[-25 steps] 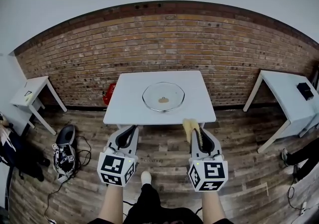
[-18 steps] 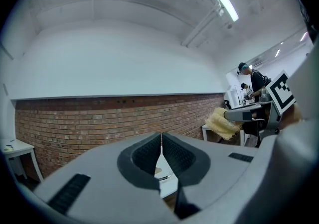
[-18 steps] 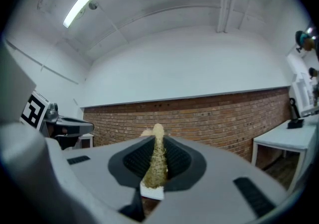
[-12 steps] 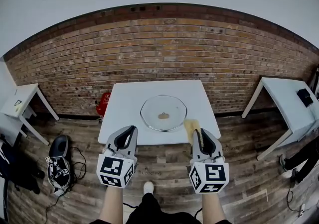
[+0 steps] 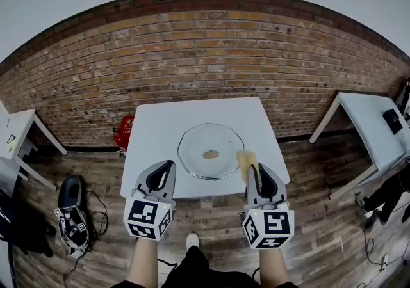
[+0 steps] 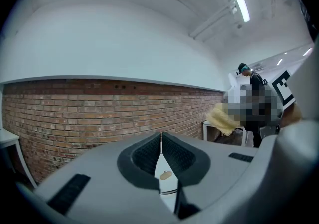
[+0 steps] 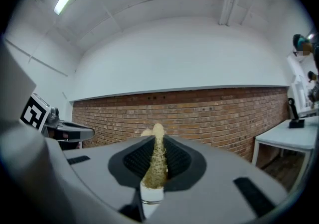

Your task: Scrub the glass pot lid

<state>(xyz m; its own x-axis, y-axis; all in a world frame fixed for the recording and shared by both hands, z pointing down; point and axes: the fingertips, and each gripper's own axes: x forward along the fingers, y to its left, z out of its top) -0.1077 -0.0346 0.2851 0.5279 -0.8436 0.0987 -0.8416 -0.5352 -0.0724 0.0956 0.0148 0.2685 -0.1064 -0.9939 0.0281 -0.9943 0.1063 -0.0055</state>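
Note:
A round glass pot lid (image 5: 209, 151) with a tan knob lies flat on the white table (image 5: 154, 139); a sliver of the lid (image 6: 164, 174) shows through the jaw gap in the left gripper view. My left gripper (image 5: 163, 174) hovers over the table's near left edge, shut and empty. My right gripper (image 5: 251, 171) is at the lid's near right side, shut on a yellow sponge (image 5: 245, 161) that sticks out ahead of the jaws. The sponge (image 7: 157, 161) stands pinched between the pads in the right gripper view.
A brick wall (image 5: 211, 56) runs behind the table. A red object (image 5: 123, 131) sits on the floor at the table's left. Other white tables stand at far left (image 5: 19, 130) and right (image 5: 371, 120). A black device with cables (image 5: 69, 207) lies on the wooden floor.
The person has stepped closer: the table and lid now sit nearer in the head view, with both grippers reaching over the table's near edge. Both jaws stay as they were.

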